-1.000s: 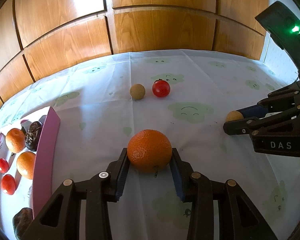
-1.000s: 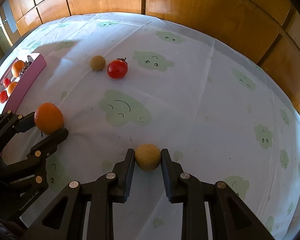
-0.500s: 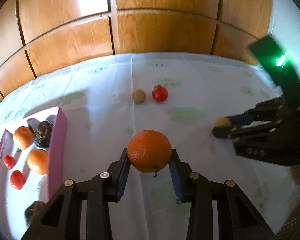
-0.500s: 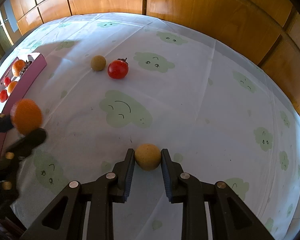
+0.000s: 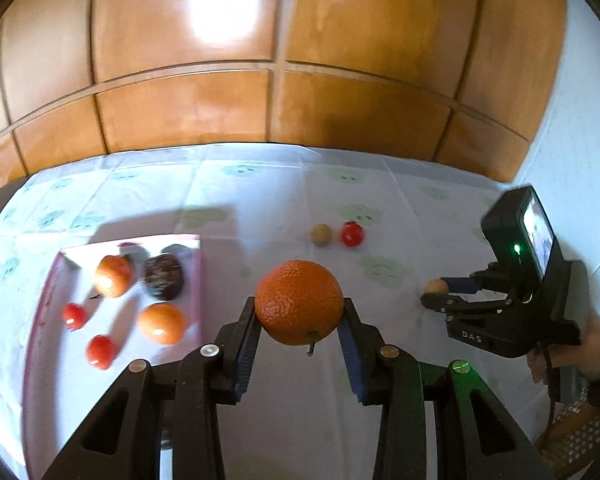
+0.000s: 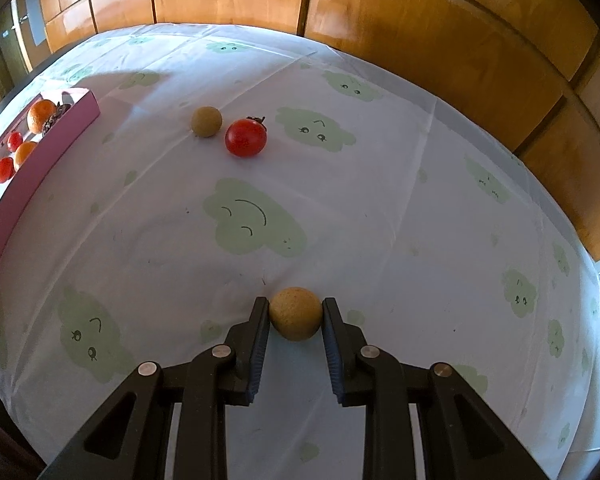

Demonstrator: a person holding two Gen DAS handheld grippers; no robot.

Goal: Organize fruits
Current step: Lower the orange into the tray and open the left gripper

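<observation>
**Two round fruits in hand, tray waiting on the left**

Your left gripper (image 5: 300, 322) is clamping the orange (image 5: 299, 302) across its widest part, pads on opposite flanks, and carrying it clear of the tablecloth (image 6: 380, 184). It is firm and pebbly-skinned, so the pads are biting well, but it is the heavier fruit of the two and round; keep the pinch on its equator, because a hold nearer the top or bottom is likely to squeeze it out. The short stem underneath is hanging free of the pads.

Your right gripper (image 6: 296, 320) is closing narrowly on the small tan fruit (image 6: 295, 313), which is sitting near you on the cloth. It looks light, with a dull matte skin, so a gentle centred grip should do. Whether it is already lifted off the cloth is hard to judge from this angle.

The pink tray (image 5: 198, 280) is lying to the left, holding two oranges, two small red fruits and dark ones. Farther out, a second tan fruit (image 6: 206, 121) and a red tomato (image 6: 246, 137) are sitting just beside each other; the tomato is probably the softest thing here, so take it lightly.
</observation>
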